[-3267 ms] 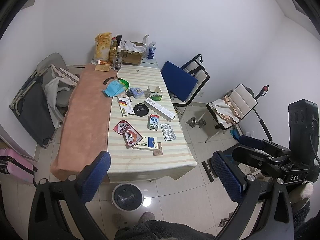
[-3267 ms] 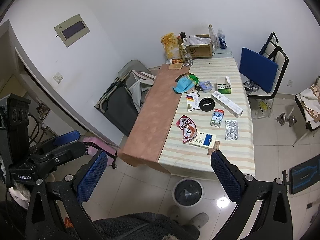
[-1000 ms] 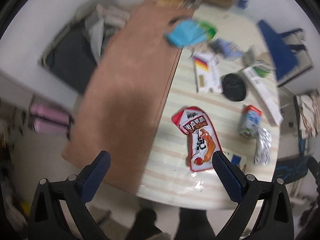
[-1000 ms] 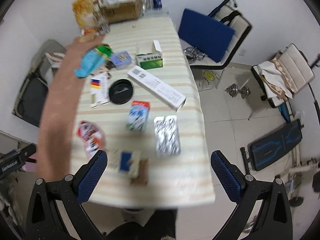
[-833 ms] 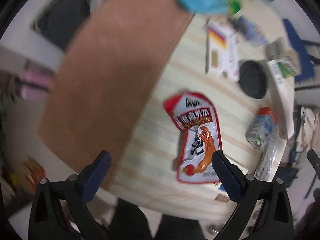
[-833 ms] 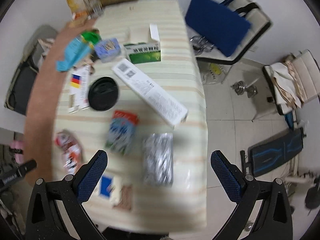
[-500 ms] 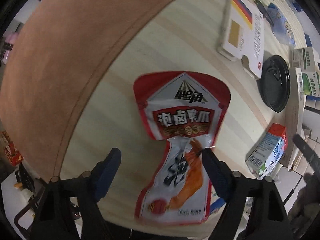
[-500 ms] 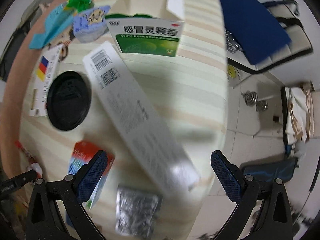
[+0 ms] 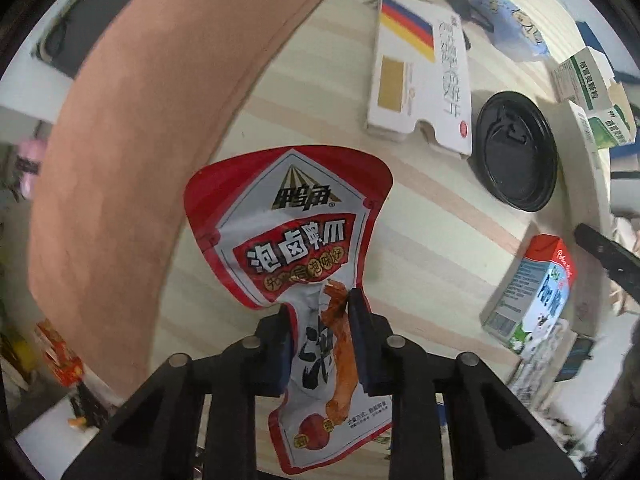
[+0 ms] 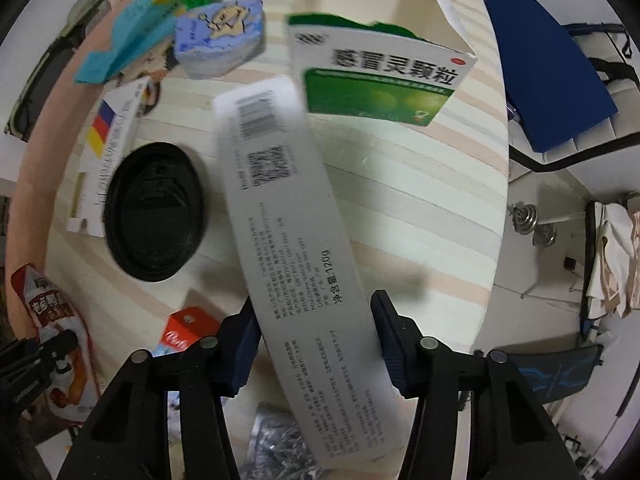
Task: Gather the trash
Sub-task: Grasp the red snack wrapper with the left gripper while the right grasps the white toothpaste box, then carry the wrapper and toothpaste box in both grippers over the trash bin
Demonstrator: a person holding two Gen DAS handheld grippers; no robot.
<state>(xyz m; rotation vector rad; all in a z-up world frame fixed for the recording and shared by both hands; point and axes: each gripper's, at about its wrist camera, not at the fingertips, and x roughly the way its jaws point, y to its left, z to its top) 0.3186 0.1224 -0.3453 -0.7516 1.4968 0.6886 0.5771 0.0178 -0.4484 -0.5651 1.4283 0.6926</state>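
My left gripper (image 9: 320, 312) is shut on the red and white snack wrapper (image 9: 296, 248), pinching its narrow waist over the striped tablecloth (image 9: 420, 248). My right gripper (image 10: 316, 320) straddles the long white box (image 10: 296, 248); its blue fingers (image 10: 240, 344) stand on both sides of the box, with a small gap showing on the right. The wrapper also shows at the left edge of the right wrist view (image 10: 48, 320).
On the table lie a black lid (image 9: 516, 152), a white carton with a flag stripe (image 9: 420, 80), a small milk carton (image 9: 528, 292), a green medicine box (image 10: 380, 76), a blue tissue pack (image 10: 220, 40) and a foil blister pack (image 10: 276, 444). A brown cloth (image 9: 132, 120) covers the table's left side. A blue chair (image 10: 548, 76) stands on the right.
Both grippers dropped from high above the room down to the table. The left closed on the snack wrapper. The right narrowed around the long white box.
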